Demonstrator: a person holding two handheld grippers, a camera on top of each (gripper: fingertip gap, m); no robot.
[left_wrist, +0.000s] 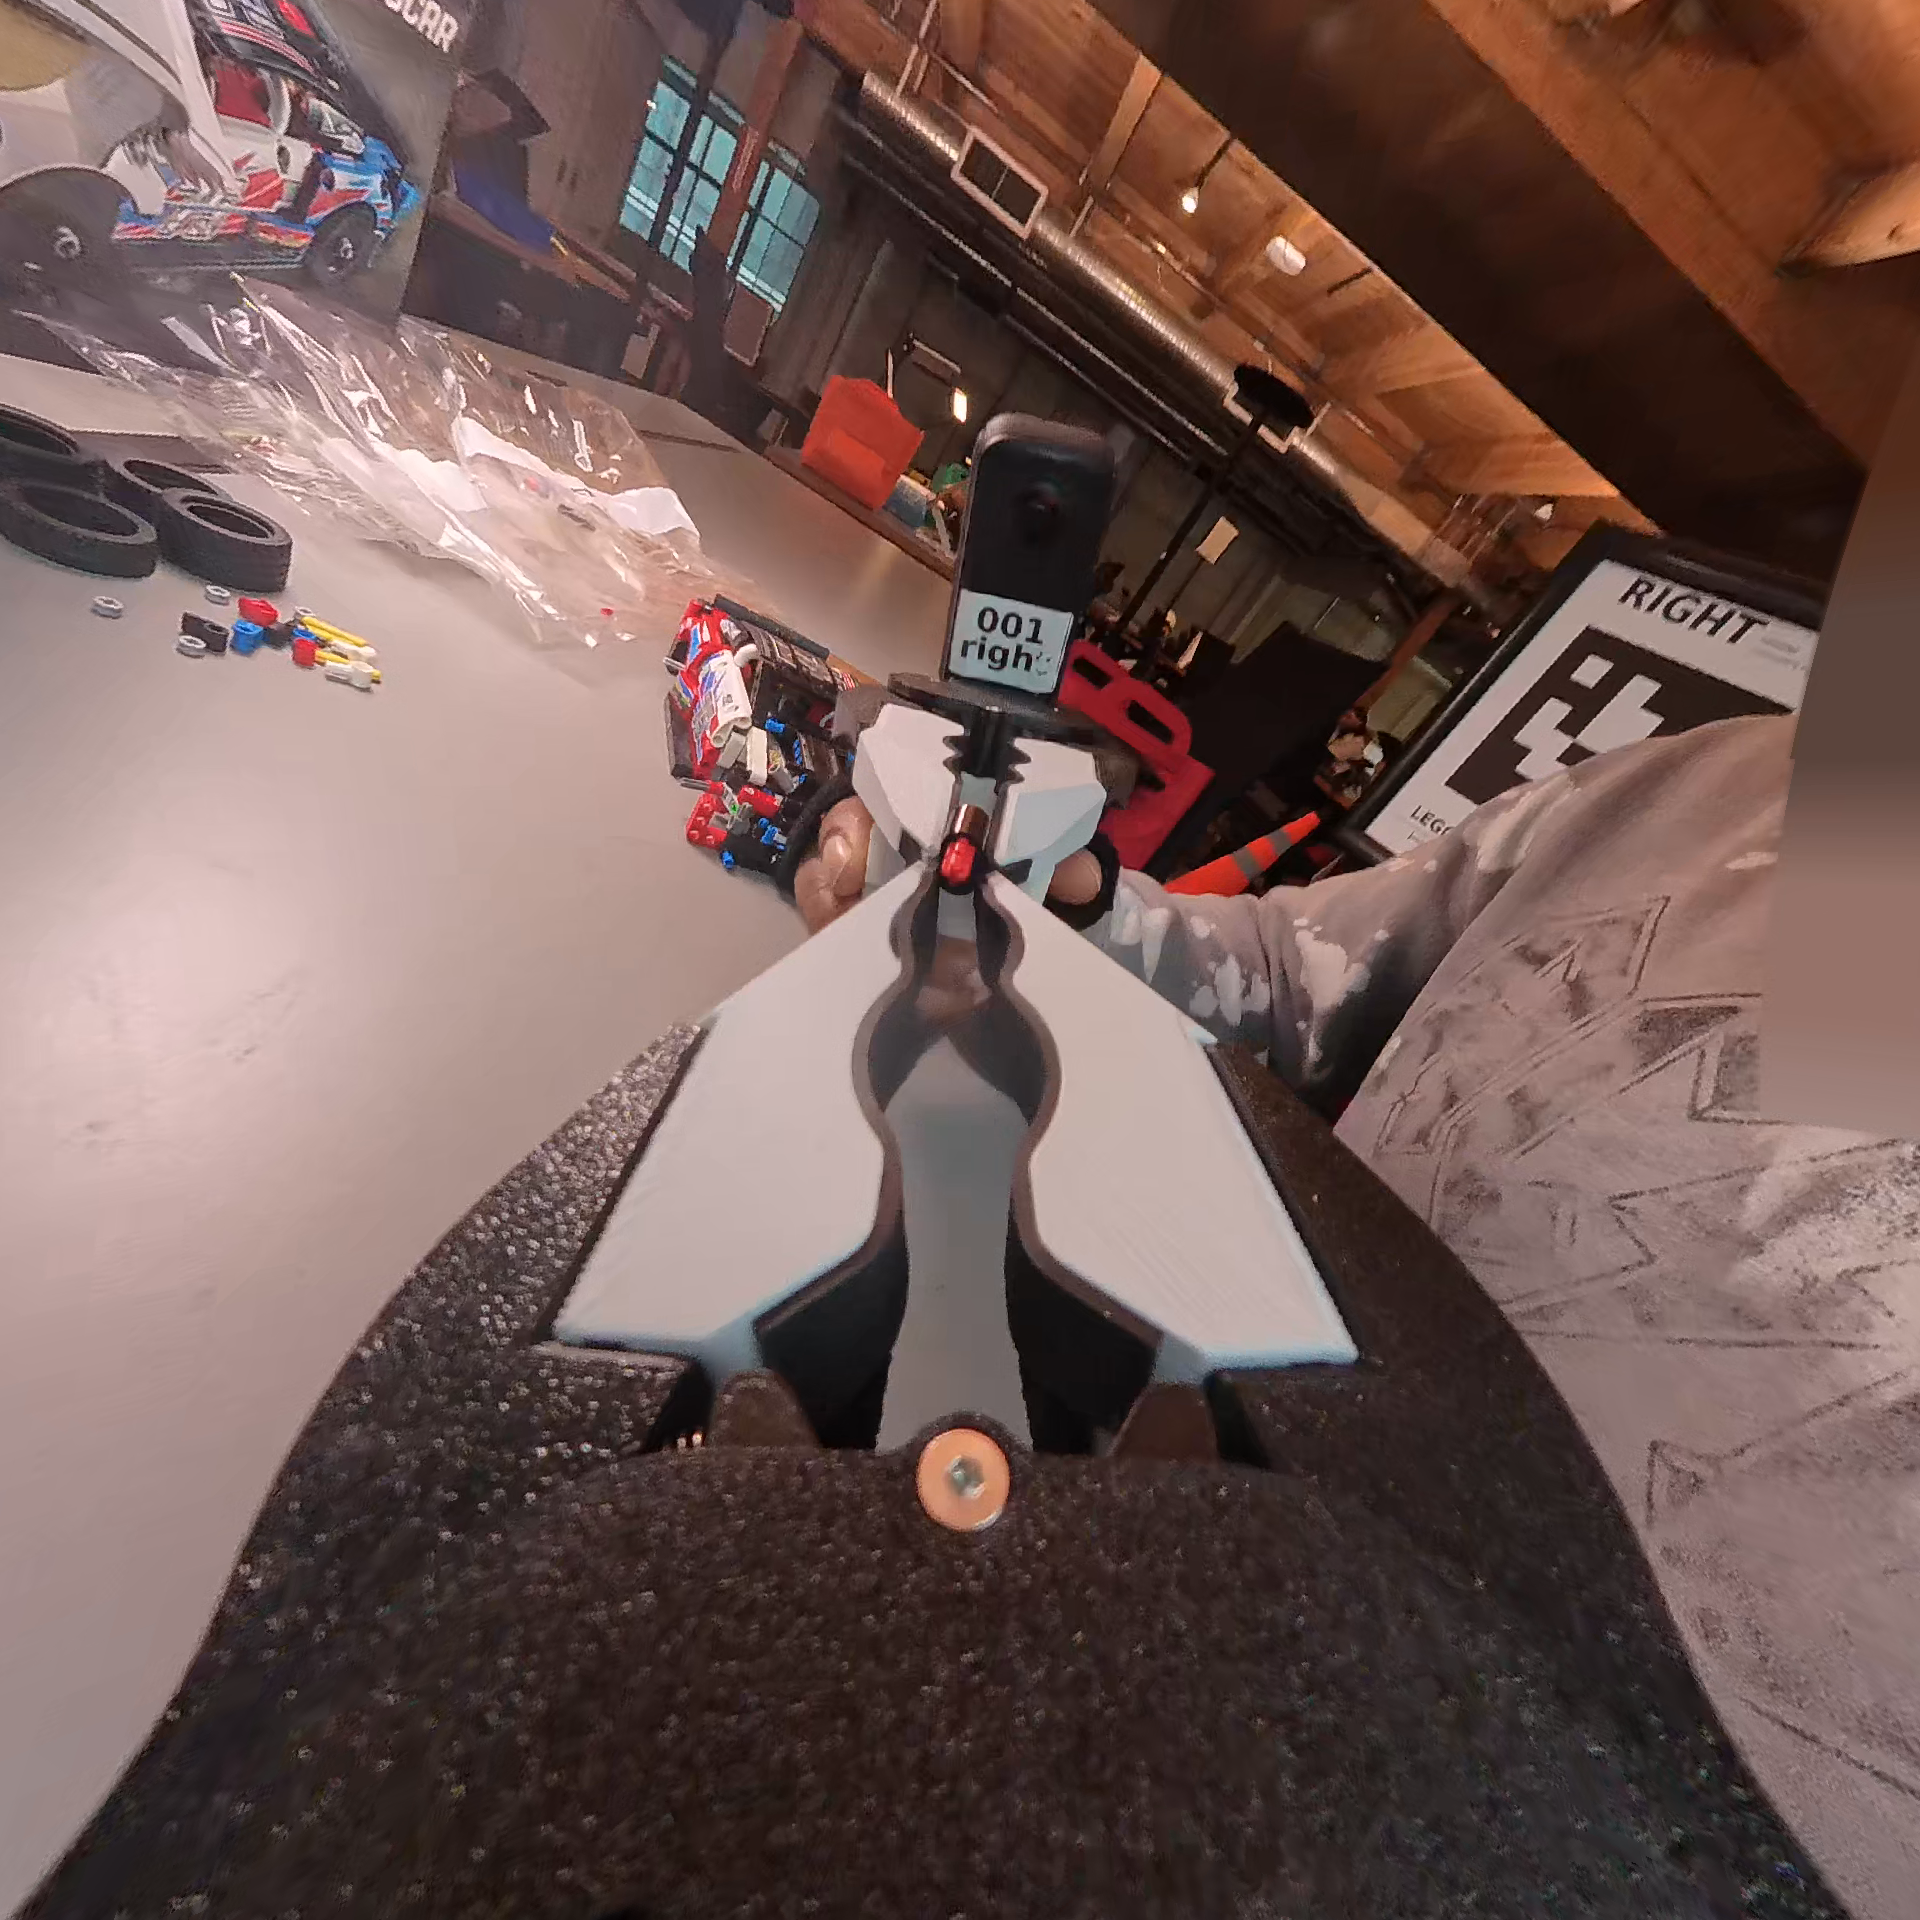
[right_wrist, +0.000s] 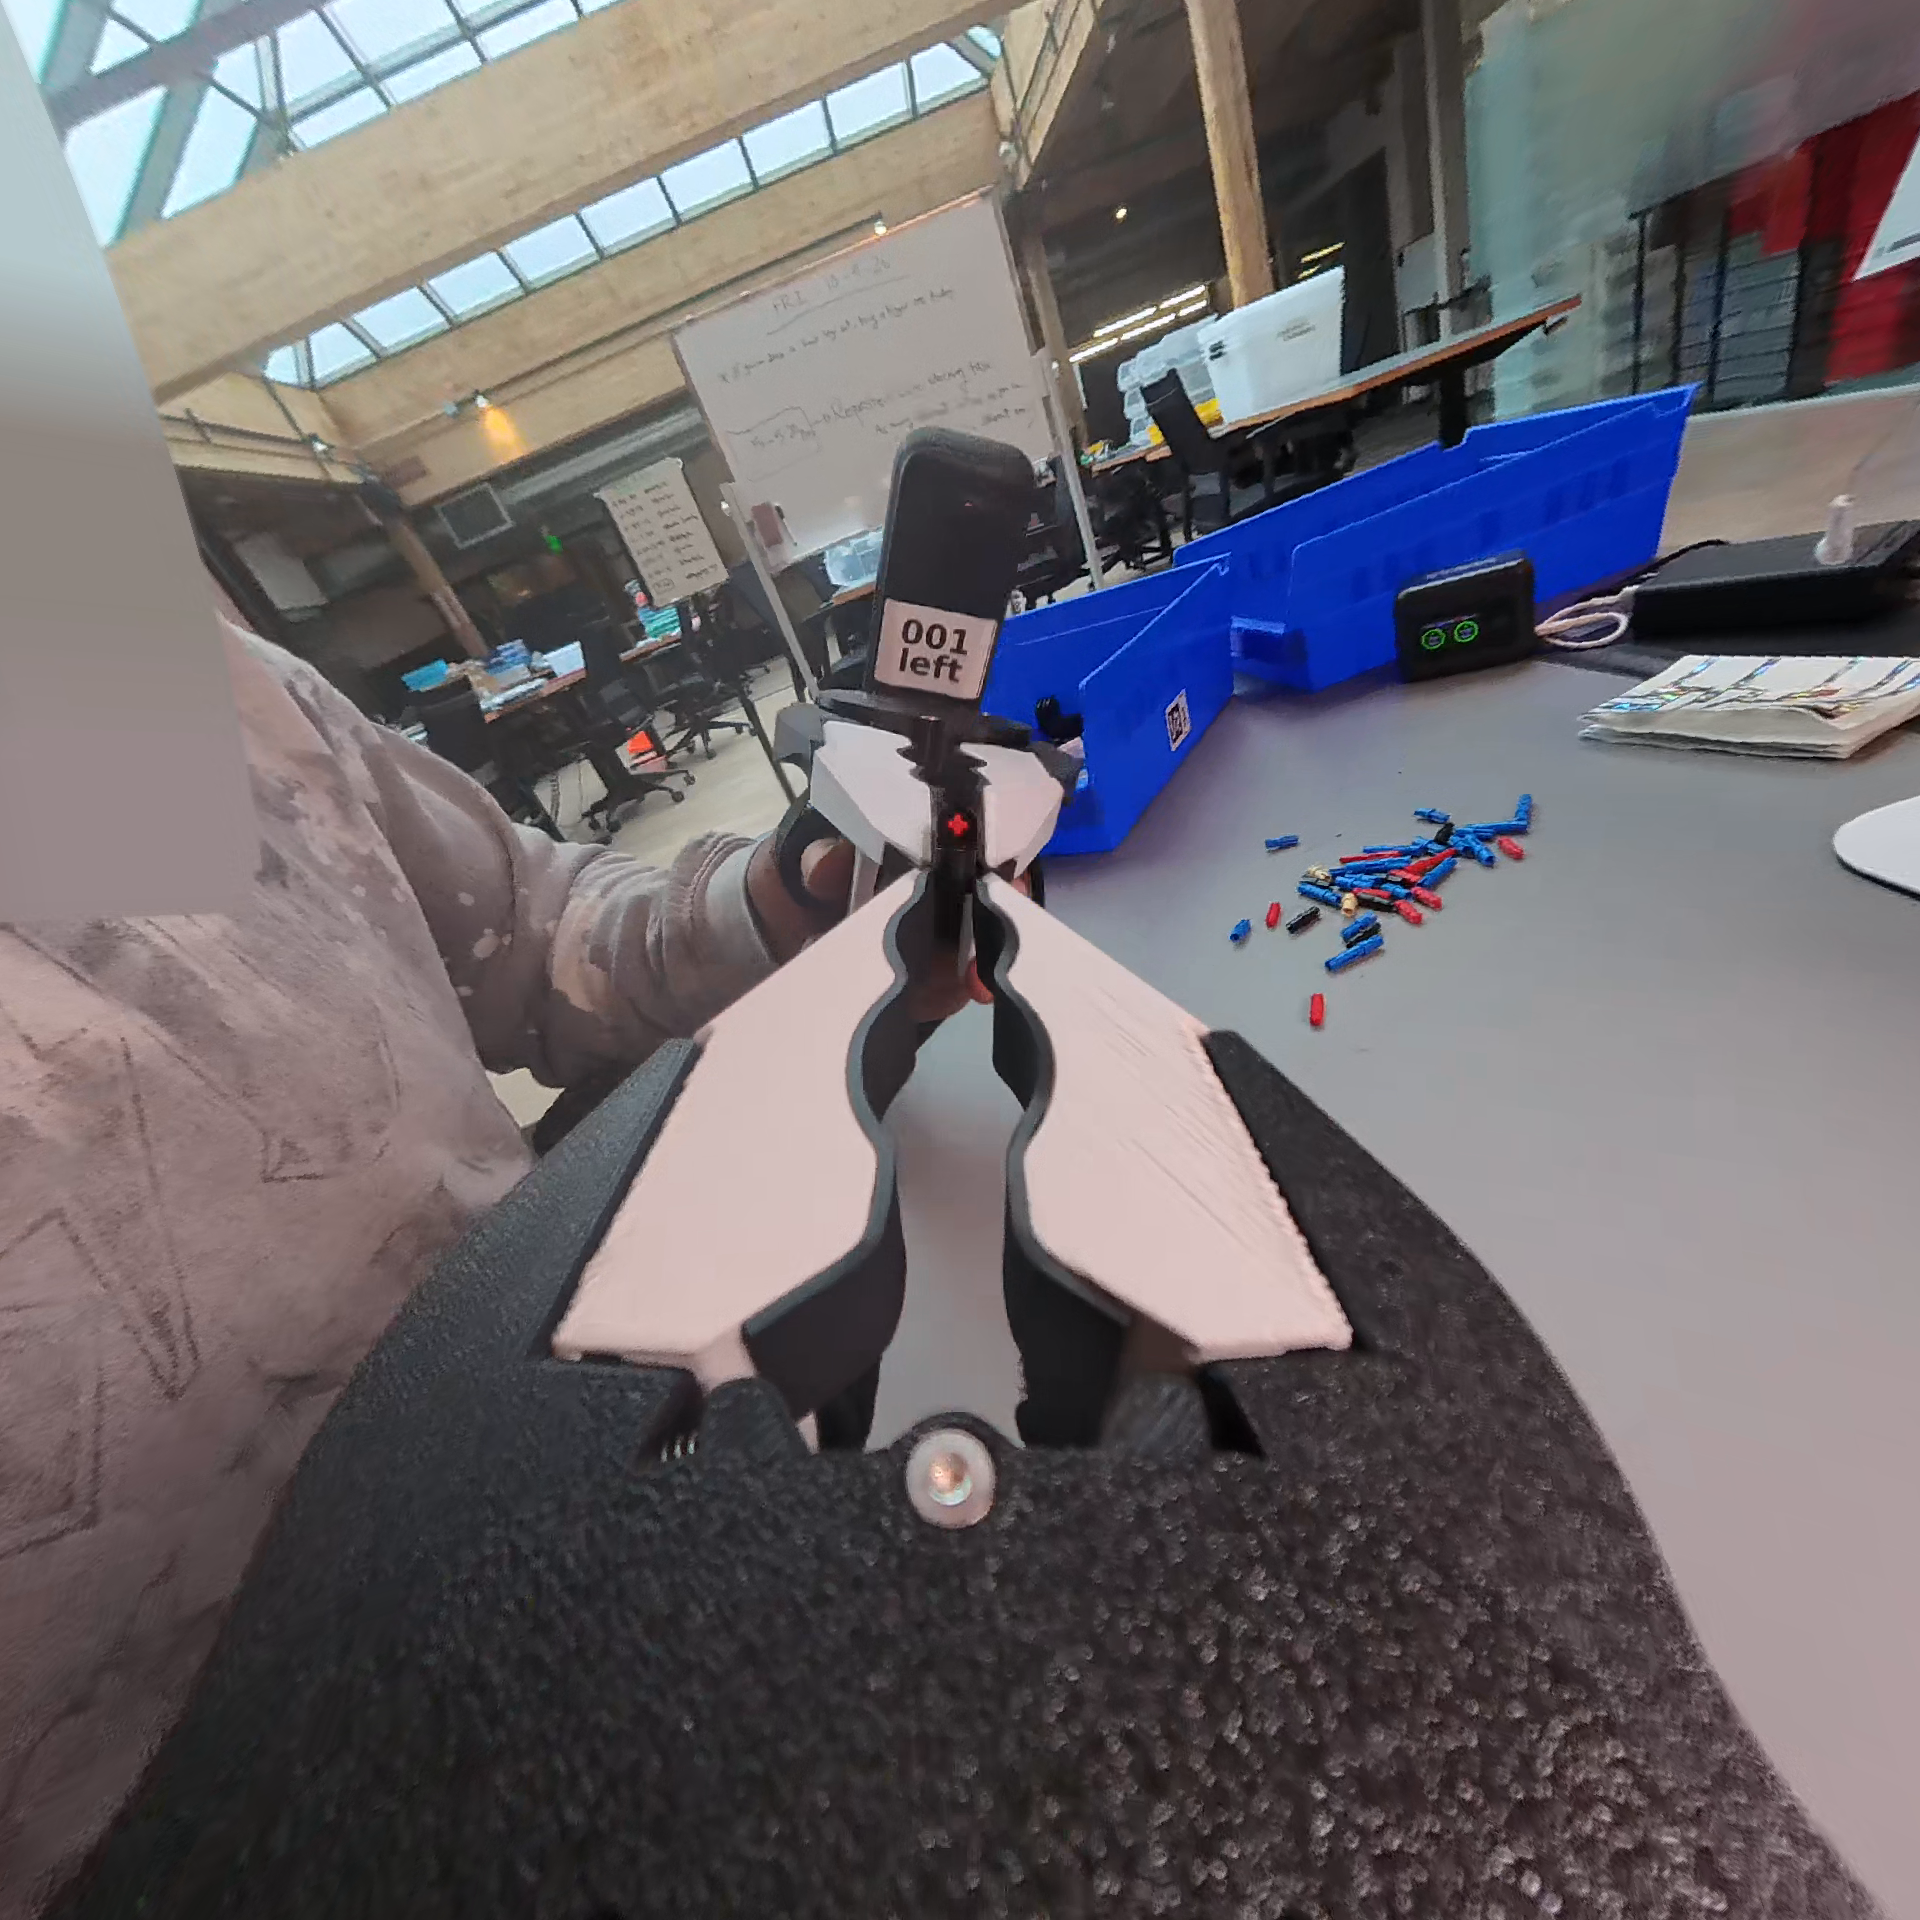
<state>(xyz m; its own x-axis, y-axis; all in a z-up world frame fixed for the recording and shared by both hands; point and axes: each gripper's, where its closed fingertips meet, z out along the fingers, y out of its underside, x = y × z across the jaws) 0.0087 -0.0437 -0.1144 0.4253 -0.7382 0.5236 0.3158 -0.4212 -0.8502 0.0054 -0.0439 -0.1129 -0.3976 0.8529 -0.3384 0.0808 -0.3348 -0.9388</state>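
My left gripper (left_wrist: 956, 885) is shut on a small red connector piece (left_wrist: 958, 858), held above the grey table (left_wrist: 312, 1039). My right gripper (right_wrist: 951, 899) is shut on a thin black axle (right_wrist: 948, 883) whose far end meets that red piece (right_wrist: 957, 826). The two grippers face each other tip to tip: the right gripper (left_wrist: 977, 795) shows straight ahead in the left wrist view, and the left gripper (right_wrist: 940, 784) in the right wrist view. A person's hands and grey patterned sleeves hold both. A partly built red toy car (left_wrist: 732, 727) lies just behind them.
Black tyres (left_wrist: 135, 509), loose small bricks (left_wrist: 281, 634), clear plastic bags (left_wrist: 447, 468) and the car's box (left_wrist: 208, 156) lie at far left. A pile of blue, red and black pins (right_wrist: 1392, 883), blue bins (right_wrist: 1351, 582), a booklet (right_wrist: 1756, 707) and a black device (right_wrist: 1465, 623) lie right. Both grippers' tips are close together, under 4 cm apart.
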